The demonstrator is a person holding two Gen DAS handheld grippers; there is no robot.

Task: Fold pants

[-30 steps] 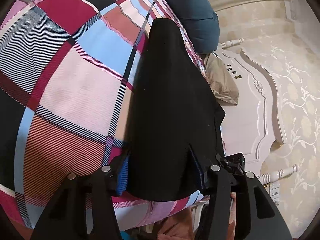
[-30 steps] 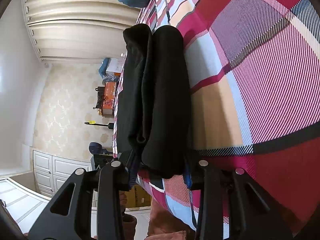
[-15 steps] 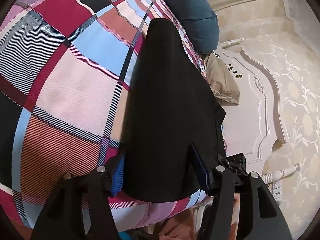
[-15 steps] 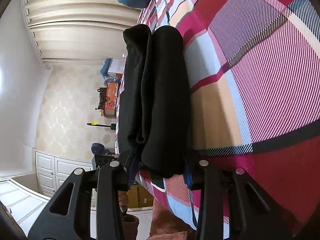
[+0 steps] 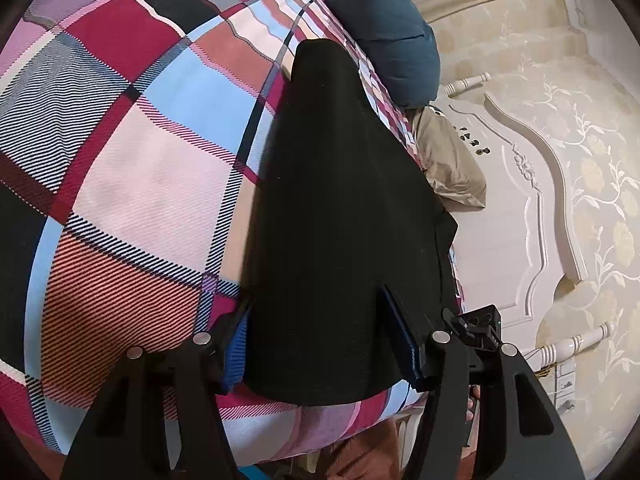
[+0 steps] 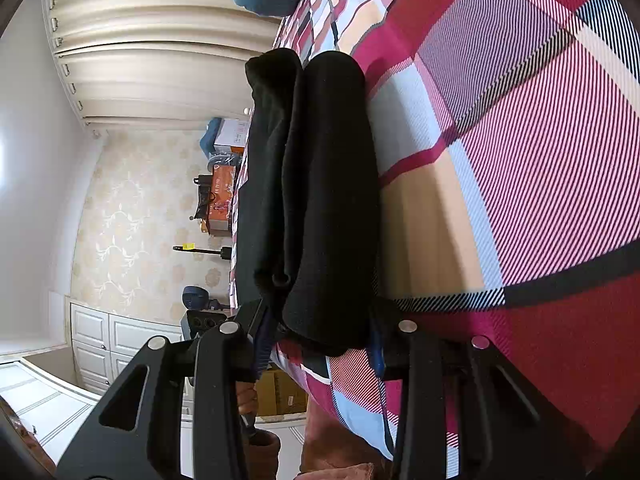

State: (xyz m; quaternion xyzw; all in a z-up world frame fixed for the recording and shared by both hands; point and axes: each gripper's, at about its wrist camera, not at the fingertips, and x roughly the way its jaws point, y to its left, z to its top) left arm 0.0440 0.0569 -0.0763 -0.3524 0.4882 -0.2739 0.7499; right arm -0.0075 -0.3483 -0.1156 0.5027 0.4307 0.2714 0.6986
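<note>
The black pants [image 5: 340,216] lie folded into a long strip on the plaid bedspread [image 5: 132,168], near the bed's edge. My left gripper [image 5: 320,344] is open, its blue-padded fingers straddling the near end of the strip; whether they touch the fabric is unclear. In the right wrist view the pants [image 6: 320,184] show as a thick stack of folded layers. My right gripper [image 6: 320,332] is open too, one finger on each side of that end.
A dark blue pillow [image 5: 392,44] and a beige pillow [image 5: 448,168] lie at the far end by the white carved headboard [image 5: 520,208]. Beyond the bed edge are curtains [image 6: 160,60], boxes [image 6: 220,200] and white cabinets [image 6: 104,344].
The left gripper's fingers have spread slightly wider and the view has shifted a little. The right gripper and the pants are almost unchanged.
</note>
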